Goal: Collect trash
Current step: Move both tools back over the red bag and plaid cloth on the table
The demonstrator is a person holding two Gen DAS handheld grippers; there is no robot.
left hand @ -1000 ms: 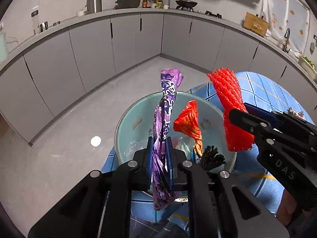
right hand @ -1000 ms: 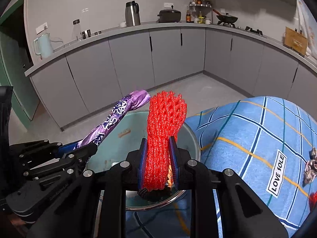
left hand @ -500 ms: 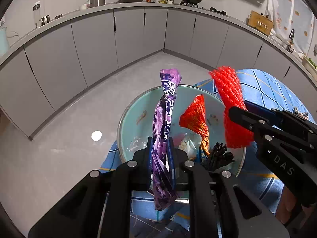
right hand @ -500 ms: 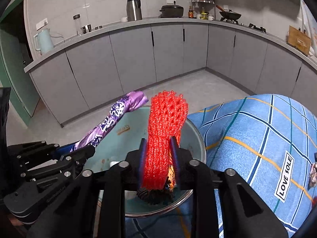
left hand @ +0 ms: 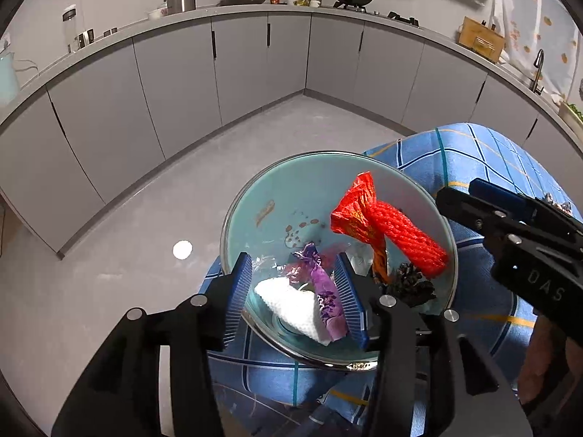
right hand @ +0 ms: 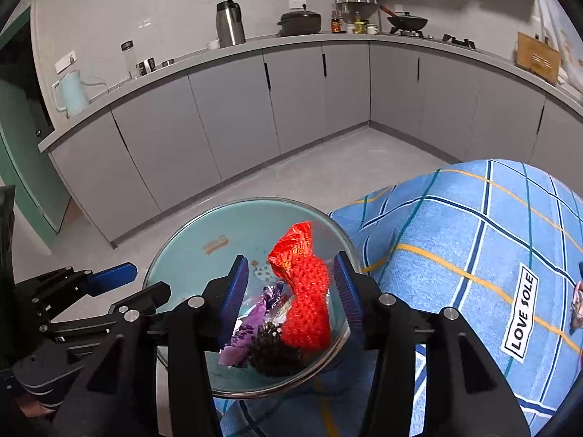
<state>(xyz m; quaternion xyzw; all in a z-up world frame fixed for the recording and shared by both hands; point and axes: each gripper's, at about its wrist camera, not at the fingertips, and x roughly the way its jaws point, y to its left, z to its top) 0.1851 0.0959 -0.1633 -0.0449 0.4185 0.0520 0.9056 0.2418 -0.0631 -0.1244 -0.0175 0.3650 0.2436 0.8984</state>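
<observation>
Both grippers are hanging over the bowl (left hand: 233, 218), which is sitting at the table edge on the blue cloth (right hand: 473, 225).

Left gripper (left hand: 295, 291): jaws are opening, now moderately wide. The purple wrapper (left hand: 326, 298) is lying in the bowl below, between the pads in view but not pressed by them; it is resting beside a white tissue (left hand: 291, 306) at about 6 o'clock in the bowl.

Right gripper (right hand: 289, 291): jaws are likewise opening, with nothing clamped. The red net (right hand: 308, 306) is lying loose in the bowl beneath, leaning on an orange-red wrapper (right hand: 293, 244) toward 3 o'clock in the left view. A dark clump (right hand: 271, 349) is sitting beside it.

Progress: these two pieces are looking delivered, so the bowl is holding at least five items. Remaining: a small crumpled scrap (right hand: 577, 306) is showing on the cloth at the right edge, at 3 o'clock from the bowl and well apart; it probably needs collecting next. Whether more trash is lying out of frame, I cannot tell.
</observation>
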